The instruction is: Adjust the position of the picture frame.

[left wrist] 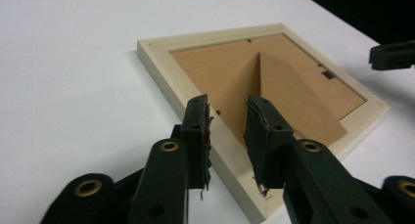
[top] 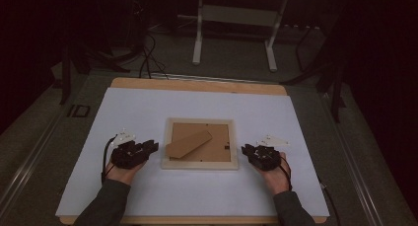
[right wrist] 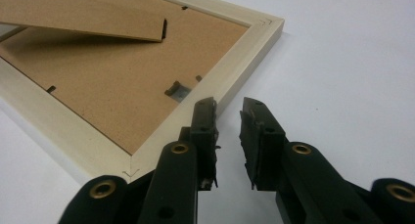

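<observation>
High view first: your picture frame (top: 199, 143) lies face down at the middle of the white sheet (top: 148, 107) that covers the tabletop (top: 197, 85), its brown backing board up and the cardboard stand (top: 189, 144) angled across the left half of the board. Your left gripper (top: 150, 148) sits just beside the frame's left edge, and your right gripper (top: 245, 149) sits just beside its right edge; both hands rest on the sheet, sleeves coming in from the bottom.

Left gripper view: your left gripper (left wrist: 228, 121) is released, its two jaws parted with a clear gap and nothing between them. They hover over the near rail of the frame (left wrist: 205, 131), close to a corner. Beyond them the stand (left wrist: 293, 94) rises from the backing board as a ridge. The tip of your other gripper (left wrist: 391, 55) shows at the far right edge.

Right gripper view: your right gripper (right wrist: 227, 117) is likewise released, jaws apart and empty. The left jaw stands over the pale wooden rail of the frame (right wrist: 235, 72), the right jaw over bare white sheet (right wrist: 342, 77). The stand (right wrist: 83, 16) lifts clear of the backing board at upper left, and a small metal hanger (right wrist: 178, 91) is set into the board near the jaws.
</observation>
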Demonstrator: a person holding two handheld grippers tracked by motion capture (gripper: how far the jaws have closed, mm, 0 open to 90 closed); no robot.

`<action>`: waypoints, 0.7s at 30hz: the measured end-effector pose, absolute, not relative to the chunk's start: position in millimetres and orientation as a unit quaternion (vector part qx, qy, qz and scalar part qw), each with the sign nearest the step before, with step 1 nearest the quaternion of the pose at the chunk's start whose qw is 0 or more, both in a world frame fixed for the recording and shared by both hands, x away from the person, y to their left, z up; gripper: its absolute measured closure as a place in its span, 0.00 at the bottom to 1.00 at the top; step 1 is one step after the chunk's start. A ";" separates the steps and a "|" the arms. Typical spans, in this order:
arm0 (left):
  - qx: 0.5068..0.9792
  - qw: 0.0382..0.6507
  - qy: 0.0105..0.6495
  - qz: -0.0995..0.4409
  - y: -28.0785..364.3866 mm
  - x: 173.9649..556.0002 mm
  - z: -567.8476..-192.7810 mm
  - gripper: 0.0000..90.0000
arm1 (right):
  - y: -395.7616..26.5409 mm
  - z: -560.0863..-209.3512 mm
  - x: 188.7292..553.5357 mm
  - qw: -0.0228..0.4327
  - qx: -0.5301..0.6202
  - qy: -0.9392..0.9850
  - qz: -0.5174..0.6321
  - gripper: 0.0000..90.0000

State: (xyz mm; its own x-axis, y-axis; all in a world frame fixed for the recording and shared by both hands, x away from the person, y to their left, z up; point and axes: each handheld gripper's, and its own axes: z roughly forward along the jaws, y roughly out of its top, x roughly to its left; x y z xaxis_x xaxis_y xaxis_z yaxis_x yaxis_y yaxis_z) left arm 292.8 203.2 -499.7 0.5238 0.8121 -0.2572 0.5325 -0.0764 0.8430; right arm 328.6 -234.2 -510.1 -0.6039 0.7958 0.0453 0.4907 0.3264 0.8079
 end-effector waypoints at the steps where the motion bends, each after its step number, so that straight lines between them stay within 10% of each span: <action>1: 0.720 0.494 0.467 0.141 203.1 292.6 -498.7 0.78 | -234.0 -510.3 328.6 0.183 0.405 0.794 0.415 0.83; 21: 0.725 0.505 0.454 0.117 190.0 302.3 -487.3 0.65 | -230.0 -513.3 326.2 0.177 0.398 0.800 0.413 0.79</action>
State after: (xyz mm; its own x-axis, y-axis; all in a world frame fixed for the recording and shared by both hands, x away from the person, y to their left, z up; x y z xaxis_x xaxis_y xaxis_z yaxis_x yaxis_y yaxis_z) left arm 302.3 190.0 -487.3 0.5609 0.7760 -0.2884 0.5400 -0.0789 0.8380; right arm 326.2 -230.0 -513.3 -0.6209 0.7826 0.0442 0.4899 0.3435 0.8013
